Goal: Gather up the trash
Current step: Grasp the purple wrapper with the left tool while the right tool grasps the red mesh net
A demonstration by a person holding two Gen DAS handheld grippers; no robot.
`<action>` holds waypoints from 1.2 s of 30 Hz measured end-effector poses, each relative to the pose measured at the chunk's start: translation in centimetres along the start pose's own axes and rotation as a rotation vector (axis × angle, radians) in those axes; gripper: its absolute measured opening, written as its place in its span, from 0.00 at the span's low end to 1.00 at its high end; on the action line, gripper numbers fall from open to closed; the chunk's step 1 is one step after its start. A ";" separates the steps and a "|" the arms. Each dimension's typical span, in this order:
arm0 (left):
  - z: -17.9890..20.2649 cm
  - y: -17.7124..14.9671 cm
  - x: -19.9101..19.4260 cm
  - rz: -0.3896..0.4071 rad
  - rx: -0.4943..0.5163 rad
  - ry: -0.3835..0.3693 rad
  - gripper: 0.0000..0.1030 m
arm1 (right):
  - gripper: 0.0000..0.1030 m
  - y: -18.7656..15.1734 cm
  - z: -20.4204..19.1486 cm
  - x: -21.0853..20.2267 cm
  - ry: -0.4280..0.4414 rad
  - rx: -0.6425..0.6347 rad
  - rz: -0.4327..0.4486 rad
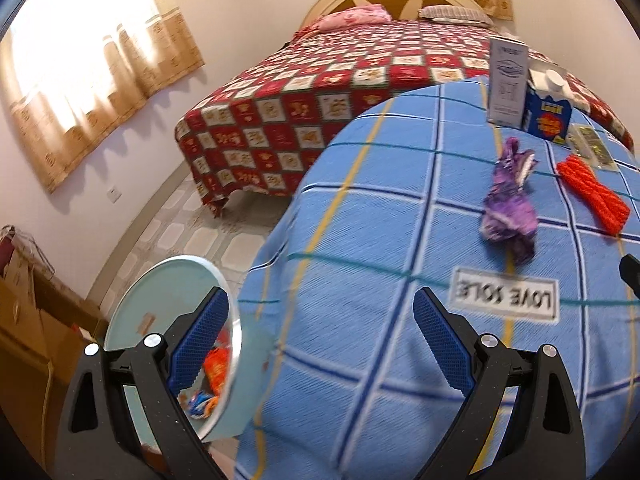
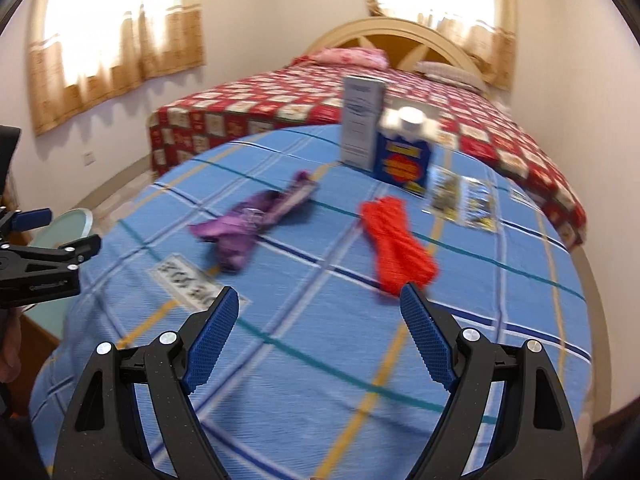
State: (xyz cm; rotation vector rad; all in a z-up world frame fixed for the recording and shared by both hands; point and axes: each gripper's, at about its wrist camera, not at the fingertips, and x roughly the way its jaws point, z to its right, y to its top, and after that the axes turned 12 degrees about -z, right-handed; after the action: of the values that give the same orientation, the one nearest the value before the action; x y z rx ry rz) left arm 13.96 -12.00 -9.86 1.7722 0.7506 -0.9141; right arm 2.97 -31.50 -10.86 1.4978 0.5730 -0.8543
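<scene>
A crumpled purple wrapper [image 1: 510, 200] [image 2: 248, 224] lies on the blue checked bedspread [image 1: 360, 240] [image 2: 320, 360]. To its right lies an orange rope bundle [image 1: 592, 196] [image 2: 396, 244]. Farther back stand a blue carton [image 1: 548, 116] [image 2: 404, 160] and a white box [image 1: 507, 80] [image 2: 362, 120], with foil packets [image 1: 592, 146] [image 2: 460, 200] beside them. My left gripper [image 1: 320, 312] [image 2: 72, 229] is open and empty at the bed's left edge. My right gripper [image 2: 320, 300] is open and empty, just short of the orange bundle.
A pale round bin [image 1: 172, 300] [image 2: 76, 216] stands on the floor left of the bed, with wrappers [image 1: 216, 368] inside. A second bed with a red quilt [image 1: 320, 92] [image 2: 280, 108] lies behind. Cardboard boxes [image 1: 32, 312] sit by the left wall.
</scene>
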 end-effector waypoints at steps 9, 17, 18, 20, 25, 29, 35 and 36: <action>3.8 3.8 -0.6 0.050 0.009 -0.024 0.89 | 0.79 1.8 4.5 2.3 -0.095 0.078 -0.039; 6.9 5.9 0.1 0.045 0.003 -0.064 0.89 | 0.79 3.8 5.1 4.4 -0.108 0.068 -0.075; 7.2 6.1 0.3 0.041 0.004 -0.065 0.89 | 0.79 4.0 5.0 4.7 -0.111 0.067 -0.082; 7.9 6.5 1.0 0.029 0.008 -0.068 0.89 | 0.79 4.2 5.1 5.2 -0.111 0.068 -0.092; 8.7 7.0 2.6 -0.007 0.015 -0.078 0.89 | 0.79 4.6 5.2 6.0 -0.091 0.074 -0.116; 9.2 7.2 3.4 -0.028 0.020 -0.086 0.89 | 0.78 4.6 4.8 6.5 -0.086 0.060 -0.127; 9.7 7.0 4.1 -0.041 0.034 -0.090 0.89 | 0.46 4.7 4.9 7.3 -0.049 0.061 -0.173; 9.7 6.9 4.1 -0.038 0.034 -0.091 0.88 | 0.40 4.7 4.8 7.4 -0.042 0.059 -0.181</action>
State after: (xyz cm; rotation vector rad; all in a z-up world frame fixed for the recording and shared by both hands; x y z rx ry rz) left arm 19.34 -23.14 -12.43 1.7391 0.7159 -1.0311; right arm 10.28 -37.81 -13.64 1.4939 0.6639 -1.0481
